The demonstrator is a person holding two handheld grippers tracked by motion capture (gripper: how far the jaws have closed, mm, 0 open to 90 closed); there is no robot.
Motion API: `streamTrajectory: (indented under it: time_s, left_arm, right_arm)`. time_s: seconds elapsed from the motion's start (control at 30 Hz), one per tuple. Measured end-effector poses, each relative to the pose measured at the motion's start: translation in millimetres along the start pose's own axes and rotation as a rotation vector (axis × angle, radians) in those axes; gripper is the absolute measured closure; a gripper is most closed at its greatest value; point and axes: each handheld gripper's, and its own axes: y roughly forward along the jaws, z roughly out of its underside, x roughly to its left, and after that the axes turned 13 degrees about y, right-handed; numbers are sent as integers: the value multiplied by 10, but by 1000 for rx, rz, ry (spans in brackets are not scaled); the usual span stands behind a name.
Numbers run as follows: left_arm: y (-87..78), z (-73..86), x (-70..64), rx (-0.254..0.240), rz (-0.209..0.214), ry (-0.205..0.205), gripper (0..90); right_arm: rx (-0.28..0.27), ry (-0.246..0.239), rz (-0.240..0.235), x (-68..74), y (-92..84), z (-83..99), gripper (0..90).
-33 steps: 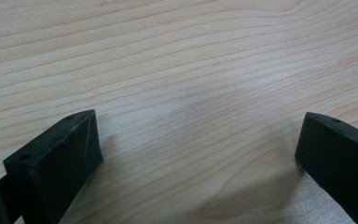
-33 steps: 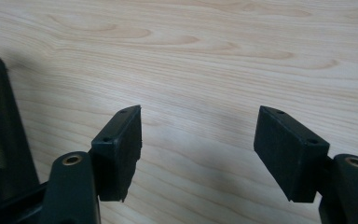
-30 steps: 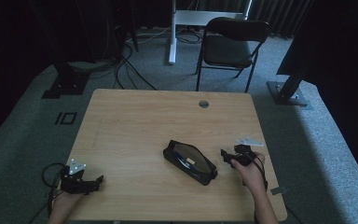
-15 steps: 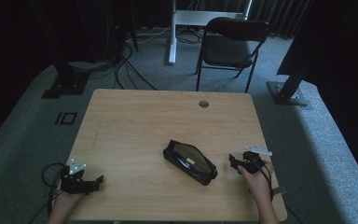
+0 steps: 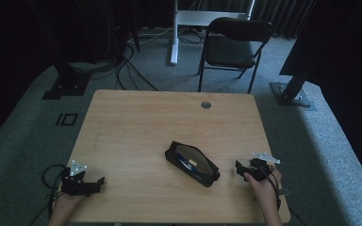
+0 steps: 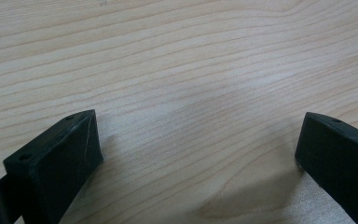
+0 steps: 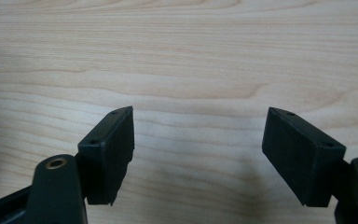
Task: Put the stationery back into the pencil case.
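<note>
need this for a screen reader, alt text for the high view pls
An open black pencil case lies on a wooden table, with the left gripper and right gripper resting open at either side. A black chair stands beyond.

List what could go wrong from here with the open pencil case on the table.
1. The pencil case lies unzipped with pens showing; a careless lift could spill them.
2. The right claw, jaws just opened and empty, sits beside the case; a sideways sweep might shove it.
3. The left claw rests near the table edge and could slip off.
</note>
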Motion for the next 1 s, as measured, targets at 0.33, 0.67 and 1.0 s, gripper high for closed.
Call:
streamTrajectory:
  time_s: [0.33, 0.67, 1.0]
  left_arm:
    - [0, 0, 0, 0, 0, 0, 2]
    - [0, 0, 0, 0, 0, 0, 2]
    - [0, 0, 0, 0, 0, 0, 2]
  right_arm:
    - [-4, 58, 18, -49, -32, 109, 160]
    - [-14, 67, 64, -63, -7, 183, 138]
    - [-38, 121, 80, -140, -54, 209, 138]
